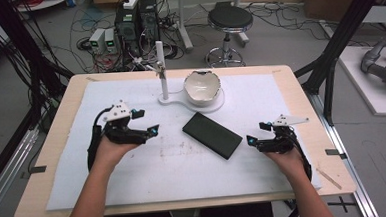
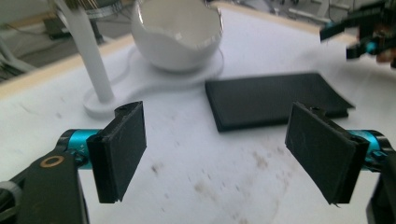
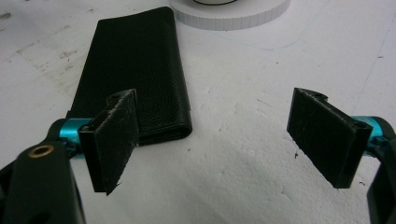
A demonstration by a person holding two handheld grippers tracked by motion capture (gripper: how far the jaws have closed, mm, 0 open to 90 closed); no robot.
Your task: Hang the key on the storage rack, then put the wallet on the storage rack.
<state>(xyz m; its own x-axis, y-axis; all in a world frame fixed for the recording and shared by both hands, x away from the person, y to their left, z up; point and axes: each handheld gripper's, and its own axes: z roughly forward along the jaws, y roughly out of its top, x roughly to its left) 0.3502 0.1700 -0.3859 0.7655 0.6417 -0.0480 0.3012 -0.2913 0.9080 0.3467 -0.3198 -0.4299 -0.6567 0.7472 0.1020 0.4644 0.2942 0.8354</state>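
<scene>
A black leather wallet (image 1: 212, 135) lies flat and closed on the white sheet of the worktop (image 1: 55, 196), set at a slant between the two hands. Its skin is pebbled and matte, with a rounded folded edge along one long side (image 3: 140, 70) — slim, oblong, nothing on top of it. Behind it stands a white egg-shaped bowl (image 1: 202, 87) on a white base with an upright post (image 1: 162, 70). The left claw (image 1: 146, 123) hovers beside the wallet, spread wide with nothing between its pads. The right claw (image 1: 257, 133) is likewise wide and empty — near the wallet's other end, not touching it.
</scene>
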